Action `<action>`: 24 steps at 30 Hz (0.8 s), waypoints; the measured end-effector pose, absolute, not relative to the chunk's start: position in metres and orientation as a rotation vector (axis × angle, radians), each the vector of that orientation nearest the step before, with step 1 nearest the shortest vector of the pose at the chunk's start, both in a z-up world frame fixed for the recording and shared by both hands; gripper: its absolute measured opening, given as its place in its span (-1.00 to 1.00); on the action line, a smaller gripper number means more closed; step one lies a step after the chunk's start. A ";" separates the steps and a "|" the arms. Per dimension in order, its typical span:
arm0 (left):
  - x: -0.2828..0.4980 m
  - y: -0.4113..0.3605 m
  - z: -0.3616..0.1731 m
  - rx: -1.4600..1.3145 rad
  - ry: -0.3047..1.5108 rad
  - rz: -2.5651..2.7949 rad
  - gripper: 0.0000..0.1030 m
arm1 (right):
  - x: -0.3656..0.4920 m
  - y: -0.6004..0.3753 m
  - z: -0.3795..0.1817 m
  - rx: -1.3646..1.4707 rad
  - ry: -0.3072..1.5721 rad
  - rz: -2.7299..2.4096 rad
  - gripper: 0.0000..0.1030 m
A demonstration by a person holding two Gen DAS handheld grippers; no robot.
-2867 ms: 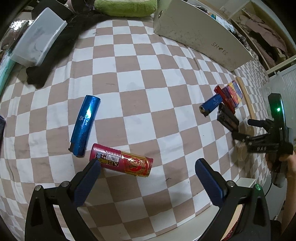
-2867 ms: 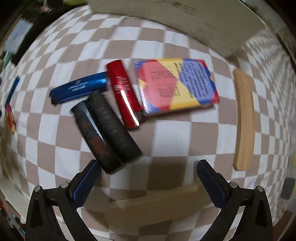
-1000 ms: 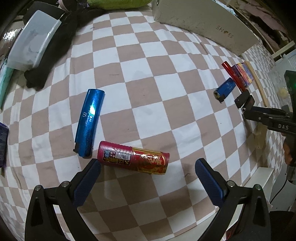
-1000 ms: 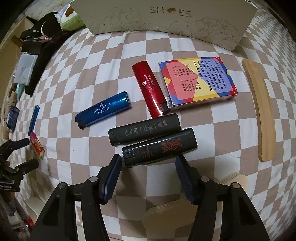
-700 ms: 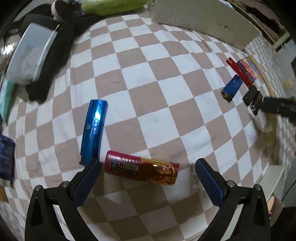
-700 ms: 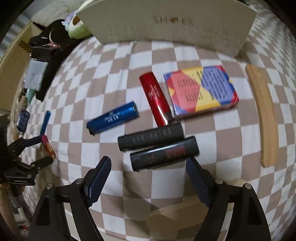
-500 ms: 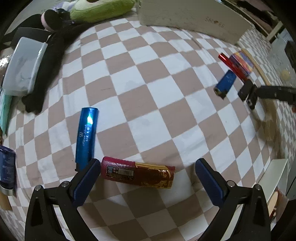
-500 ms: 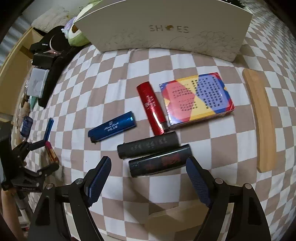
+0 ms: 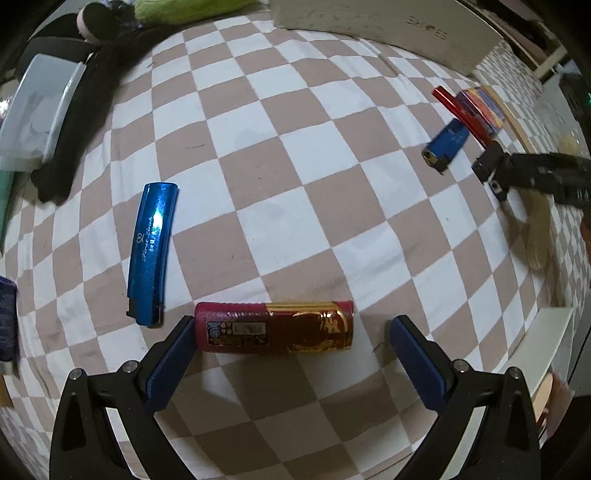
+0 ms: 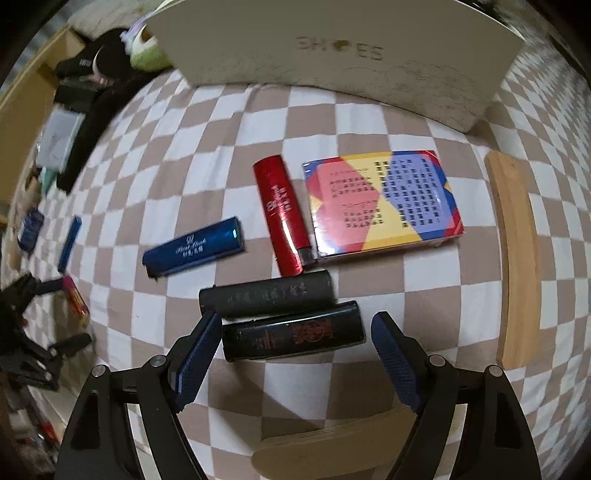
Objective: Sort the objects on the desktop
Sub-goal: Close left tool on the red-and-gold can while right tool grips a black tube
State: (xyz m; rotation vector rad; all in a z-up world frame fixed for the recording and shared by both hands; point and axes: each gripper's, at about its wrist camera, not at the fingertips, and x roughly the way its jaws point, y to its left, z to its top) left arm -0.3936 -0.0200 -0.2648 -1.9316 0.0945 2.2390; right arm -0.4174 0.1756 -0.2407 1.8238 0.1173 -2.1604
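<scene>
My left gripper (image 9: 291, 347) is open, its jaws standing either side of a red-and-gold lighter (image 9: 274, 328) lying crosswise on the checkered cloth; the left pad is close to its red end. A blue lighter (image 9: 151, 248) lies just left of it. My right gripper (image 10: 293, 347) is open around a black lighter with red print (image 10: 293, 336). Behind that lie a plain black lighter (image 10: 266, 294), a blue lighter (image 10: 195, 252), a red lighter (image 10: 282, 216) and a colourful card pack (image 10: 382, 201). The right gripper also shows in the left wrist view (image 9: 517, 173).
A white shoebox (image 10: 332, 55) stands at the back. A curved wooden piece (image 10: 515, 258) lies right of the pack, another (image 10: 332, 443) near the front edge. Black cloth (image 9: 85, 110), a grey case (image 9: 37, 110) and a green plush (image 9: 192, 9) sit far left.
My left gripper has moved down and forward so the red-and-gold lighter now lies between its jaws. My right gripper has dropped closer to the printed black lighter, jaws slightly narrower.
</scene>
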 end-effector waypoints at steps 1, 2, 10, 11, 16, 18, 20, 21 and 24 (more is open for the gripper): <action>-0.395 -0.018 -0.266 -1.937 0.092 2.246 0.99 | -0.416 0.172 -0.241 1.818 0.152 -2.155 0.62; -0.396 -0.015 -0.266 -1.941 0.089 2.253 0.99 | -0.415 0.168 -0.242 1.815 0.187 -2.153 0.62; -0.402 -0.003 -0.269 -1.951 0.060 2.261 0.99 | -0.410 0.151 -0.249 1.790 0.381 -2.144 0.63; -0.402 -0.002 -0.270 -1.952 0.055 2.260 0.97 | -0.410 0.151 -0.249 1.787 0.381 -2.144 0.63; -0.406 0.004 -0.271 -1.963 0.022 2.264 0.96 | -0.410 0.151 -0.249 1.787 0.374 -2.146 0.63; -0.407 0.008 -0.271 -1.964 0.026 2.270 0.90 | -0.409 0.150 -0.249 1.790 0.375 -2.149 0.63; -0.408 0.010 -0.271 -1.967 0.030 2.284 0.74 | -0.407 0.149 -0.249 1.793 0.384 -2.154 0.63; -0.409 0.010 -0.270 -1.967 0.024 2.289 0.72 | -0.406 0.148 -0.249 1.794 0.390 -2.156 0.63; -0.410 0.012 -0.269 -1.966 0.006 2.306 0.56 | -0.404 0.147 -0.248 1.808 0.374 -2.165 0.62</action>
